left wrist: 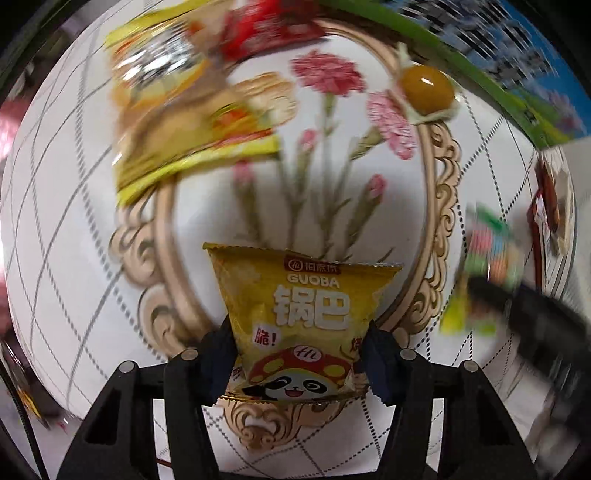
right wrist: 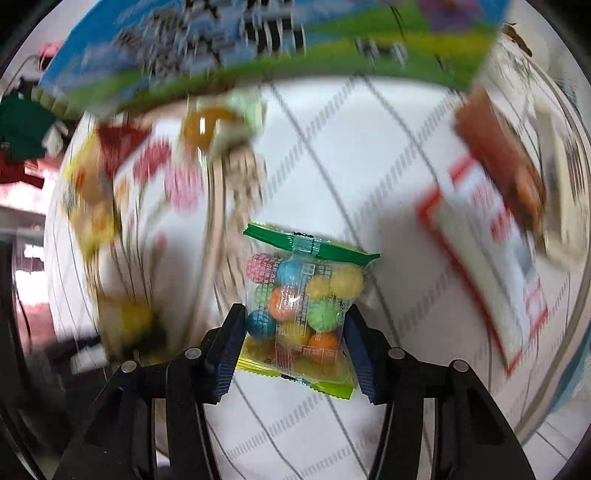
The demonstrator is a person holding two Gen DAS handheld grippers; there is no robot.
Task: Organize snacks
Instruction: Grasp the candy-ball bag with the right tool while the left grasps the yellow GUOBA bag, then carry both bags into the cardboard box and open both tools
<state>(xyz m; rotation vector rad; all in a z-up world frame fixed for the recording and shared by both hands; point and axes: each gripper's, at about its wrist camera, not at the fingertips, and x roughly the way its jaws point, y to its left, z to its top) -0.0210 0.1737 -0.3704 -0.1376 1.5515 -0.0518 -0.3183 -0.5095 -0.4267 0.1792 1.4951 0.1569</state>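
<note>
A: Pinching from both sides, the left gripper (left wrist: 299, 363) has its blue pads pressed against the lower half of the yellow Guoba packet (left wrist: 299, 325), which stands up between the fingers with its crimped top edge pointing away from the wrist.

B: And the right gripper (right wrist: 293, 338)?

A: Same hold. Its pads squeeze the clear bag of coloured candy balls (right wrist: 304, 301), green seal at the far end, yellow-green seal near the wrist.

B: What lies past the left one?

A: Directly beyond the packet is the white tablecloth (left wrist: 66, 221) with a gold oval frame and pink carnations printed on it. Further ahead and to the left sits a blurred heap of yellow snack packets (left wrist: 184, 122), with a red packet (left wrist: 266, 33) beyond them. Ahead to the right is a round amber jelly cup (left wrist: 426, 90), and beyond it the edge of a blue and green box (left wrist: 517, 74).

B: Can the two see each other?

A: Off to the right of the left gripper, the candy bag shows as a smear with a dark shape over it.

B: And past the right one?

A: Ahead, the same box (right wrist: 258, 44); to the right, a white card with a red border (right wrist: 491, 266) and a brown packet (right wrist: 506, 166), both blurred.
</note>
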